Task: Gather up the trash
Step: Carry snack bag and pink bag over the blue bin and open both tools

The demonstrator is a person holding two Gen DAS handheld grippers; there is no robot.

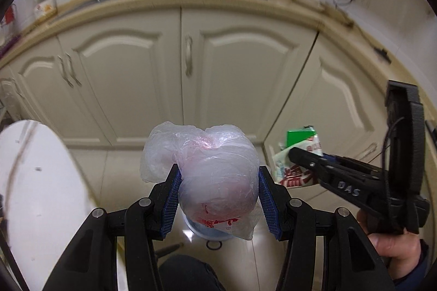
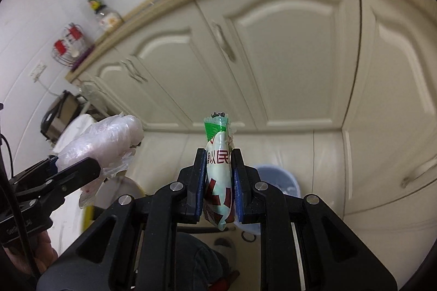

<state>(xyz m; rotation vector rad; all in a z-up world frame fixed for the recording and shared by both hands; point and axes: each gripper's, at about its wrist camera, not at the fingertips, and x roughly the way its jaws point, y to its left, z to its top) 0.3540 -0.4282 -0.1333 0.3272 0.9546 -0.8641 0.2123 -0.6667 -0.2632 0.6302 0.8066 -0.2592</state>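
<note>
Cream kitchen cabinets (image 1: 131,88) are filling the background above a pale tiled floor. Left gripper (image 1: 218,198) is clenching a crumpled bag (image 1: 207,162); right gripper (image 2: 219,191) is pinching a wrapper (image 2: 220,176). Both are hanging over the blue bin (image 2: 284,181) below: the drop-off step. Next, each needs centring over its rim before letting go.
</note>
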